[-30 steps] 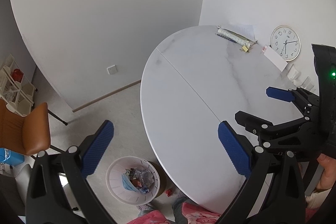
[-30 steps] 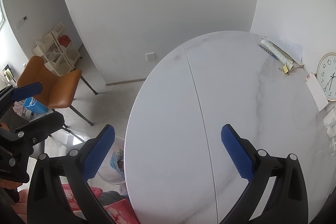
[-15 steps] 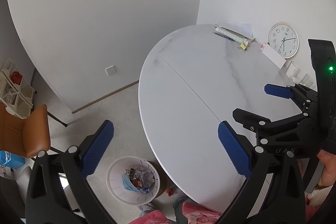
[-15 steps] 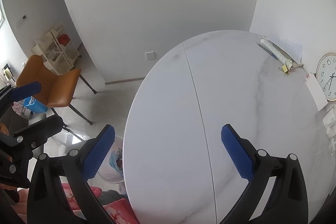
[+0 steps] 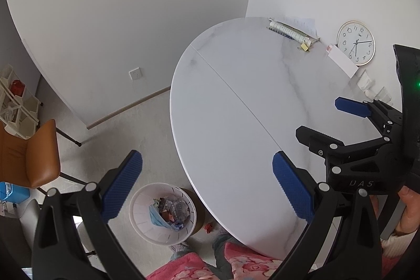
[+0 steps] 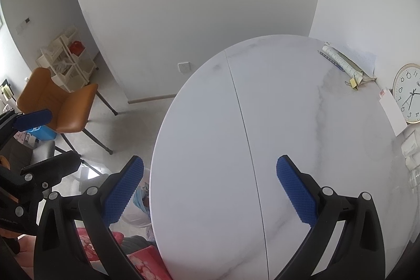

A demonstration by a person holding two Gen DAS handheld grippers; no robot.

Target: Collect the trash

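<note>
Left gripper (image 5: 207, 180): jaws spread wide with nothing between the blue pads – one pad over the floor at lower left of its own view, the other over the table edge at lower centre.
Right gripper (image 6: 210, 188): released too, pads well apart and empty, hanging above the near half of the table; in the left wrist view it shows at the right edge, held by a hand (image 5: 409, 211).
Table (image 5: 236, 138): round white marble top with a seam across it (bare over most of its surface).
Waste bin (image 5: 162, 213): white, on the floor at the bottom centre of the left wrist view, just beside the table edge – it holds the trash (image 5: 168, 210), a blue face mask with crumpled wrappers.
Red scrap (image 5: 208, 227): a small piece on the floor right of the bin, under the table rim.
Far edge of table: a rolled paper (image 5: 288, 32) with a pencil beside it, and a clock (image 5: 356, 43) leaning against the wall at upper right.
Chair (image 6: 57, 101): orange, at mid left of the right wrist view, well apart from the table.
</note>
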